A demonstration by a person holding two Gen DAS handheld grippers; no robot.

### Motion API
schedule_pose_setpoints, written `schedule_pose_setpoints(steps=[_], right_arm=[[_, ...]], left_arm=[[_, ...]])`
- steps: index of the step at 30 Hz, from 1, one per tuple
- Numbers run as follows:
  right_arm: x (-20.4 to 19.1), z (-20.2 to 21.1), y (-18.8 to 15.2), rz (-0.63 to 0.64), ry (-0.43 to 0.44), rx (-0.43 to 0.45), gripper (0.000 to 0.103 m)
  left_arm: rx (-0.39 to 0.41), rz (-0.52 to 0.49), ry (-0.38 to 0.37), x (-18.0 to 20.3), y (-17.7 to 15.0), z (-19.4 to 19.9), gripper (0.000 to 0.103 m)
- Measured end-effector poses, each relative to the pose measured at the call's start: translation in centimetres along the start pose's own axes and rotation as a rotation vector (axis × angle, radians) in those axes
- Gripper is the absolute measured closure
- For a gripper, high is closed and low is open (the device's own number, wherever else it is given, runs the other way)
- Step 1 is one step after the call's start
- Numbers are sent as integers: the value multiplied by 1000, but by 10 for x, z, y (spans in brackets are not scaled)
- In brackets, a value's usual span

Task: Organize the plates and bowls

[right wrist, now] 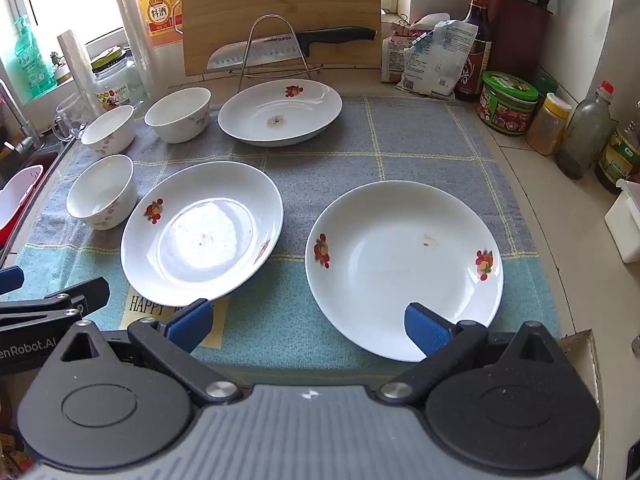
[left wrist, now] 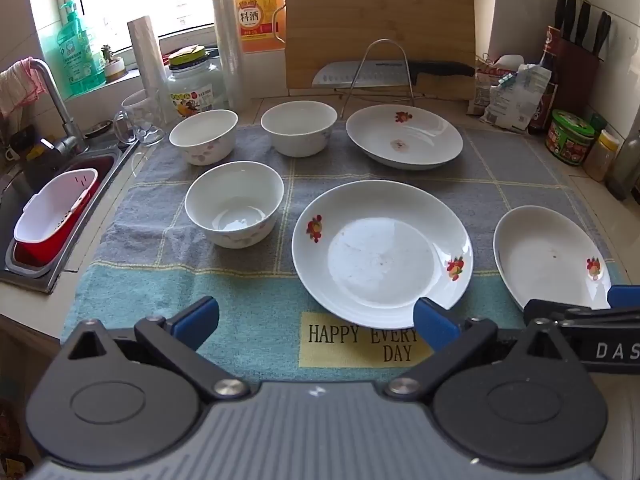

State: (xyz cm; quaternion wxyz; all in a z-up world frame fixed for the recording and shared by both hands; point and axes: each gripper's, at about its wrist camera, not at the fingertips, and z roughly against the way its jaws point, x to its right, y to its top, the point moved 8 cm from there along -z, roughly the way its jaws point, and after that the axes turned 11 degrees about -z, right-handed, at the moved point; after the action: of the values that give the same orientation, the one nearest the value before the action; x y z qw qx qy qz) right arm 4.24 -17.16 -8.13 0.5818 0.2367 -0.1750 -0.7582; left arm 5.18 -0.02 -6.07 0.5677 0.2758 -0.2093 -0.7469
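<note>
Three white plates with red flower prints lie on a grey-blue towel: a near middle plate [left wrist: 380, 252] [right wrist: 200, 232], a near right plate [left wrist: 548, 256] [right wrist: 404, 264] and a far plate [left wrist: 404, 136] [right wrist: 280, 112]. Three white bowls stand at the left: a near bowl [left wrist: 234, 204] [right wrist: 102, 192], a far left bowl [left wrist: 204, 136] [right wrist: 108, 128] and a far middle bowl [left wrist: 298, 128] [right wrist: 178, 114]. My left gripper [left wrist: 316, 324] is open and empty, at the near edge of the middle plate. My right gripper [right wrist: 308, 328] is open and empty, at the near edge of the right plate.
A sink [left wrist: 48, 208] with a red and white basket is at the left. A cutting board [left wrist: 380, 24], a knife on a wire rack [left wrist: 380, 72], bottles and jars [right wrist: 508, 104] line the back and right. A glass mug [left wrist: 138, 120] stands beside the far left bowl.
</note>
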Motion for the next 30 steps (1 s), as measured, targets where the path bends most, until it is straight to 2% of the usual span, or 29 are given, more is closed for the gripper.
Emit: schedule_pose_setpoints(steps=[30], right_arm=[[-4, -2, 5, 12, -5, 11, 0]], left_arm=[[5, 6, -4, -2, 5, 1, 1]])
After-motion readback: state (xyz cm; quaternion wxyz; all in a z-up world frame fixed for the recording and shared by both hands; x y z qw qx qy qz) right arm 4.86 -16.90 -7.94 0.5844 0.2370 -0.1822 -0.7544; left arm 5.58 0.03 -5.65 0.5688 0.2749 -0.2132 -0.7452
